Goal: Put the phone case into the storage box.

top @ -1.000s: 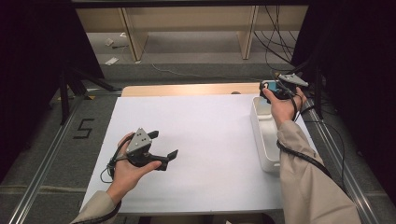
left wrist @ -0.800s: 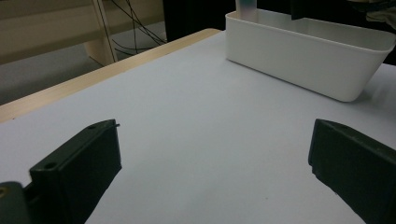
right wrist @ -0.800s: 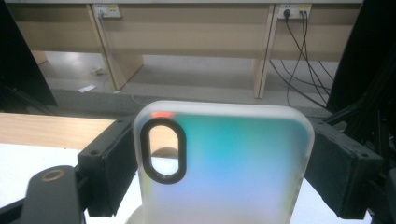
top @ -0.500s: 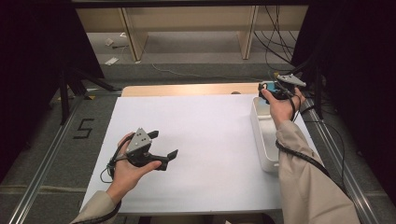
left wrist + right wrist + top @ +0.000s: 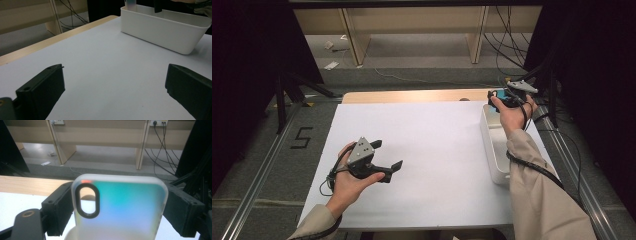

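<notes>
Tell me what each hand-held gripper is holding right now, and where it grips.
The right hand-held gripper clamps a translucent phone case by its two long side edges. The left hand-held gripper is open, holding nothing.

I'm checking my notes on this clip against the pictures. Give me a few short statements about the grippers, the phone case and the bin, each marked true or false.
1. The right gripper holds a translucent phone case. True.
2. The left gripper grips the white bin. False: its jaws are open, holding nothing, above the white sheet.
3. The bin stands at the sheet's right edge. True.
4. The phone case lies flat on the sheet. False: it is held above the bin's far end.
</notes>
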A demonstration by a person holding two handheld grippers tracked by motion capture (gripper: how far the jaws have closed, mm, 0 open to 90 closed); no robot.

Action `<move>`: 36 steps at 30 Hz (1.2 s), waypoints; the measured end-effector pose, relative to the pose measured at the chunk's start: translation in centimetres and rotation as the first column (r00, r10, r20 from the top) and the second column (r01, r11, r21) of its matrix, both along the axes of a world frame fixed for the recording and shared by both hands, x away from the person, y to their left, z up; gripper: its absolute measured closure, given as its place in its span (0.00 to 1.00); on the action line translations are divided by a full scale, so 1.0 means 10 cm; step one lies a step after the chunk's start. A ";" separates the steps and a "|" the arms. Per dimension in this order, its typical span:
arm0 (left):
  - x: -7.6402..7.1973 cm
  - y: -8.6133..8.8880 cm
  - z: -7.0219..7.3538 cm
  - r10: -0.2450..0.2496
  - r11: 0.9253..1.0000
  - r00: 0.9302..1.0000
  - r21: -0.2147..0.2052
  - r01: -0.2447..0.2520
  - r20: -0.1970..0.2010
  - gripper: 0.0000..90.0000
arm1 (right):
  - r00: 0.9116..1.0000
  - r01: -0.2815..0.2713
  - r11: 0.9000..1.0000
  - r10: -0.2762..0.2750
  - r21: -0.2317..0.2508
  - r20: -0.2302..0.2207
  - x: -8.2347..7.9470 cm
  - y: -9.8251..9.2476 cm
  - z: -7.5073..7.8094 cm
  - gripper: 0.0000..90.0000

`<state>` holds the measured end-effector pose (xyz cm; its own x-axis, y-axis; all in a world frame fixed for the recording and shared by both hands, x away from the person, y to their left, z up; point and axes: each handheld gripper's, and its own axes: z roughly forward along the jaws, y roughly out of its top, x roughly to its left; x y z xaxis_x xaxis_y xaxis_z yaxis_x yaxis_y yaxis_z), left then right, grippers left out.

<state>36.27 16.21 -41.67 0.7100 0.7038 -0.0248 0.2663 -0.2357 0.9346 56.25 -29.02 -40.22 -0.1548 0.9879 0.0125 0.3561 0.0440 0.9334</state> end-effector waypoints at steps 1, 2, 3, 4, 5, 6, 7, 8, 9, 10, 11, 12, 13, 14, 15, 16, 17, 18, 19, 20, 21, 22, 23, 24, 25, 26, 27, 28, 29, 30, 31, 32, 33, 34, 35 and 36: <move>0.00 0.00 0.00 0.000 1.000 1.000 0.000 0.000 0.000 0.02 | 1.000 -0.001 1.000 0.001 0.002 -0.002 0.00 0.00 0.00 0.20; 0.00 0.00 0.00 0.000 1.000 1.000 0.000 0.000 0.000 0.02 | 1.000 0.000 1.000 0.000 0.000 0.000 0.00 0.00 -0.01 0.20; 0.00 0.00 0.00 0.000 1.000 1.000 0.000 0.000 0.000 0.02 | 1.000 -0.002 1.000 0.002 -0.003 -0.002 0.01 0.00 -0.02 0.20; 0.00 0.00 0.00 0.000 1.000 1.000 0.000 0.000 -0.001 0.02 | 1.000 0.000 1.000 0.000 -0.001 -0.005 0.01 0.00 -0.02 0.20; 0.00 0.00 0.00 0.000 1.000 1.000 0.000 0.000 0.000 0.02 | 1.000 0.002 1.000 -0.002 0.000 -0.009 0.01 0.00 -0.03 0.20; 0.00 0.00 0.00 -0.001 1.000 1.000 0.000 0.001 -0.001 0.02 | 1.000 0.001 1.000 -0.001 -0.001 -0.012 0.01 0.00 -0.03 0.20; 0.00 0.00 0.00 0.000 1.000 1.000 0.000 0.000 -0.001 0.02 | 1.000 0.001 1.000 -0.001 -0.002 -0.012 0.01 0.00 -0.04 0.20; 0.00 0.00 0.00 -0.001 1.000 1.000 -0.001 0.001 -0.001 0.02 | 1.000 0.002 1.000 -0.002 -0.003 -0.012 0.01 0.00 -0.05 0.20; 0.00 0.00 0.00 -0.001 1.000 1.000 0.000 0.001 -0.001 0.02 | 1.000 0.002 1.000 -0.002 -0.004 -0.014 0.02 0.00 -0.05 0.20; 0.00 0.00 0.00 0.000 1.000 1.000 -0.002 0.000 -0.003 0.02 | 1.000 0.001 1.000 -0.001 -0.006 -0.015 0.02 0.00 -0.06 0.20; 0.00 0.00 0.00 -0.001 1.000 1.000 0.000 0.001 -0.001 0.02 | 1.000 0.001 1.000 -0.001 -0.005 -0.016 0.02 0.00 -0.06 0.20; 0.00 0.00 0.00 -0.001 1.000 1.000 0.000 0.001 -0.001 0.02 | 1.000 0.001 1.000 -0.001 -0.006 -0.019 0.02 0.00 -0.06 0.20; 0.00 0.00 0.00 -0.001 1.000 1.000 0.000 0.001 -0.001 0.02 | 1.000 0.001 1.000 -0.001 -0.006 -0.018 0.02 0.00 -0.06 0.20; 0.00 0.00 0.00 0.000 1.000 1.000 0.000 0.000 -0.002 0.02 | 1.000 0.002 1.000 -0.002 -0.006 -0.019 0.02 0.00 -0.07 0.20; 0.00 0.00 0.00 0.000 1.000 1.000 0.001 0.000 -0.002 0.02 | 1.000 0.001 1.000 -0.002 -0.005 -0.021 0.02 0.00 -0.07 0.20; 0.00 0.00 0.00 -0.001 1.000 1.000 0.000 0.001 -0.001 0.02 | 1.000 0.002 1.000 -0.002 -0.006 -0.021 0.03 0.00 -0.07 0.20; 0.00 0.00 0.00 0.000 1.000 1.000 -0.002 0.000 -0.003 0.02 | 1.000 0.001 1.000 -0.001 -0.005 -0.024 0.03 0.00 -0.08 0.20; 0.00 0.00 0.00 0.000 1.000 1.000 -0.003 0.000 -0.003 0.02 | 1.000 0.001 1.000 -0.001 -0.005 -0.025 0.03 0.00 -0.08 0.20; 0.00 0.00 0.00 0.000 1.000 1.000 -0.001 0.000 -0.001 0.02 | 1.000 0.000 1.000 -0.001 -0.005 -0.025 0.03 0.01 -0.08 0.20; 0.00 0.00 0.00 -0.001 1.000 1.000 -0.001 0.001 -0.002 0.02 | 1.000 0.000 1.000 0.000 -0.007 -0.025 0.03 0.01 -0.08 0.20; 0.00 0.00 0.00 -0.001 1.000 1.000 0.000 0.001 -0.001 0.02 | 1.000 0.000 1.000 0.000 -0.007 -0.028 0.03 0.01 -0.08 0.20; 0.00 0.00 0.00 0.000 1.000 1.000 -0.002 0.000 -0.003 0.02 | 1.000 -0.001 1.000 0.001 -0.010 -0.029 0.03 0.01 -0.09 0.20; 0.00 0.00 0.00 0.000 1.000 1.000 -0.003 0.000 -0.003 0.02 | 1.000 -0.001 1.000 0.001 -0.010 -0.029 0.03 0.01 -0.09 0.20; 0.00 0.00 0.00 0.000 1.000 1.000 -0.003 0.000 -0.003 0.02 | 1.000 -0.001 1.000 0.001 -0.010 -0.031 0.04 0.01 -0.09 0.20; 0.00 0.00 0.00 -0.001 1.000 1.000 -0.003 0.001 -0.003 0.02 | 0.999 -0.001 1.000 0.001 -0.010 -0.033 0.04 0.01 -0.10 0.20; 0.00 0.00 0.00 0.000 1.000 1.000 -0.003 0.000 -0.003 0.02 | 0.999 -0.002 1.000 0.001 -0.009 -0.038 0.04 0.01 -0.10 0.20; 0.00 0.00 0.00 0.000 1.000 1.000 -0.003 0.000 -0.003 0.02 | 0.999 -0.001 1.000 0.000 -0.008 -0.038 0.04 0.01 -0.11 0.20; 0.00 0.00 0.00 0.000 1.000 1.000 -0.003 0.000 -0.003 0.02 | 0.999 -0.002 1.000 0.001 -0.009 -0.041 0.04 0.01 -0.11 0.20; 0.00 0.00 0.00 0.000 1.000 1.000 -0.003 0.000 -0.003 0.02 | 0.999 -0.003 1.000 0.003 -0.011 -0.043 0.04 0.02 -0.12 0.20; 0.00 0.00 0.00 0.000 1.000 1.000 -0.003 0.000 -0.003 0.02 | 0.999 -0.004 1.000 0.003 -0.011 -0.045 0.04 0.02 -0.12 0.20; 0.00 0.00 0.00 0.000 1.000 1.000 -0.003 0.000 -0.003 0.02 | 0.999 -0.004 1.000 0.003 -0.012 -0.045 0.05 0.02 -0.13 0.20; 0.00 0.00 0.00 0.000 1.000 1.000 -0.003 0.000 -0.003 0.02 | 0.999 -0.004 1.000 0.003 -0.011 -0.045 0.05 0.02 -0.14 0.20; 0.00 -0.01 0.00 0.000 1.000 1.000 -0.003 0.000 -0.003 0.02 | 0.999 -0.003 1.000 0.002 -0.009 -0.049 0.05 0.02 -0.14 0.20; 0.00 -0.01 0.00 -0.001 1.000 1.000 -0.003 0.001 -0.003 0.02 | 0.999 -0.004 1.000 0.004 -0.009 -0.051 0.05 0.02 -0.14 0.20; 0.00 -0.01 0.00 -0.001 1.000 1.000 -0.003 0.001 -0.003 0.02 | 0.999 -0.005 1.000 0.004 -0.012 -0.049 0.05 0.02 -0.15 0.20; 0.00 -0.01 0.00 -0.002 1.000 1.000 -0.001 0.002 -0.001 0.02 | 0.999 -0.005 1.000 0.004 -0.013 -0.051 0.05 0.03 -0.15 0.20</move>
